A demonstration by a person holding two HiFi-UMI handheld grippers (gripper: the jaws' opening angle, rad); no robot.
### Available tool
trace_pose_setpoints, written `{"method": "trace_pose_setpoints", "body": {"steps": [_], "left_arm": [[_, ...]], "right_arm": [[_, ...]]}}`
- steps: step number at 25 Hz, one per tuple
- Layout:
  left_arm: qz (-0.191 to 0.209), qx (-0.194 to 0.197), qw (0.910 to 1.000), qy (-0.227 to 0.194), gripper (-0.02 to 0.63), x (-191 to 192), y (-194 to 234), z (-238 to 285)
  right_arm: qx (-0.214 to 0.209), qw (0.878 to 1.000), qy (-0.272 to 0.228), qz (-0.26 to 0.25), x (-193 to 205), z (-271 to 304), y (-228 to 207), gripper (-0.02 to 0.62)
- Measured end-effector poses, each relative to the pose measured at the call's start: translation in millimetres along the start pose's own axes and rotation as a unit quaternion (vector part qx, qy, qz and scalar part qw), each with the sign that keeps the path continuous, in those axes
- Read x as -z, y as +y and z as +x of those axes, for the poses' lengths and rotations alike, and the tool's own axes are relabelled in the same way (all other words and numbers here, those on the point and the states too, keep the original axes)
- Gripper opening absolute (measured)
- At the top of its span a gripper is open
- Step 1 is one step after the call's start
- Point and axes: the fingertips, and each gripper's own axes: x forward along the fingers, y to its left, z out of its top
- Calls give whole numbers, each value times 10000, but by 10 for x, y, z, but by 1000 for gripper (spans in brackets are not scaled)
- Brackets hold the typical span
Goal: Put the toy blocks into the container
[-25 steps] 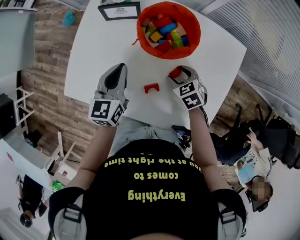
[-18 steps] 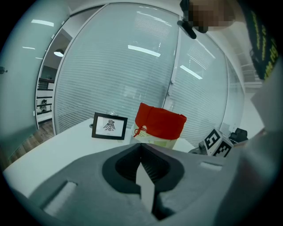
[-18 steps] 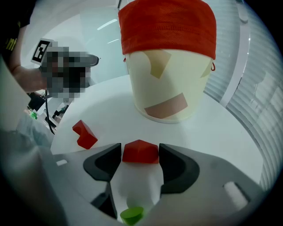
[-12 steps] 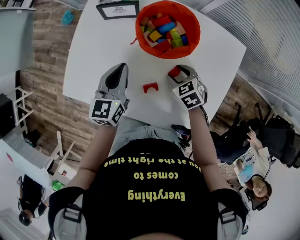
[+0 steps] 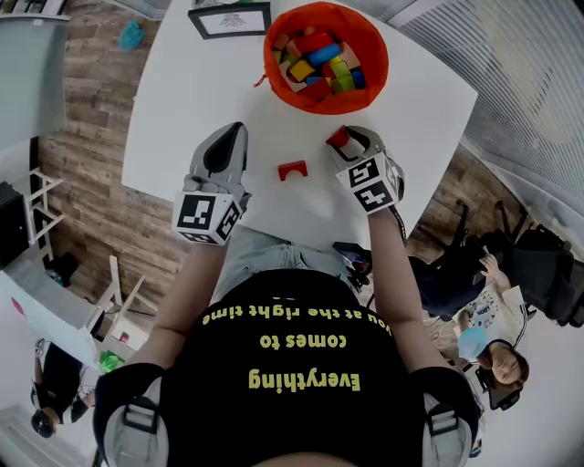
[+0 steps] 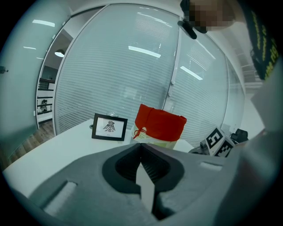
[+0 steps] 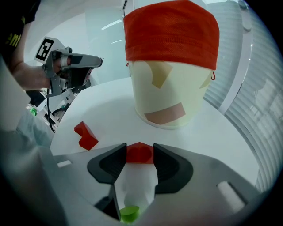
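An orange-rimmed fabric container point(image 5: 274, 64) holding several coloured blocks stands at the far side of the white table point(image 5: 182, 100). It also shows in the left gripper view point(image 6: 159, 126) and the right gripper view point(image 7: 170, 88). My right gripper point(image 5: 345, 141) points down at the table just in front of it. Its jaws have just been closing, and the pads now touch both sides of a small red block point(image 7: 139, 153). A red arch-shaped block point(image 5: 293, 170) lies on the table to its left point(image 7: 85, 135). My left gripper point(image 5: 228, 137) hovers shut and holds nothing point(image 6: 141, 148).
A black picture frame point(image 5: 230, 18) stands at the table's far edge, left of the container. The table's near edge runs just under both grippers. A seated person point(image 5: 493, 310) and chairs are on the floor to the right.
The right gripper's jaws look slightly narrower around the small red block. Both grippers and the arch-shaped block stay where they were.
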Motion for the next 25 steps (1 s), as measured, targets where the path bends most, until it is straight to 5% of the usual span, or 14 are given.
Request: {"method": "trace_pose_setpoints", "body": {"steps": [14,25], "left_arm": [[-36,-15,10000,-30,-2,-23,-17,-17],[-76,-80,9999,-23,0,-16,30,-18]], "right_arm": [[49,9951,639,-757,176,-94,-57,247],[-145,9908,611,-1198,0,36,27,261]]}}
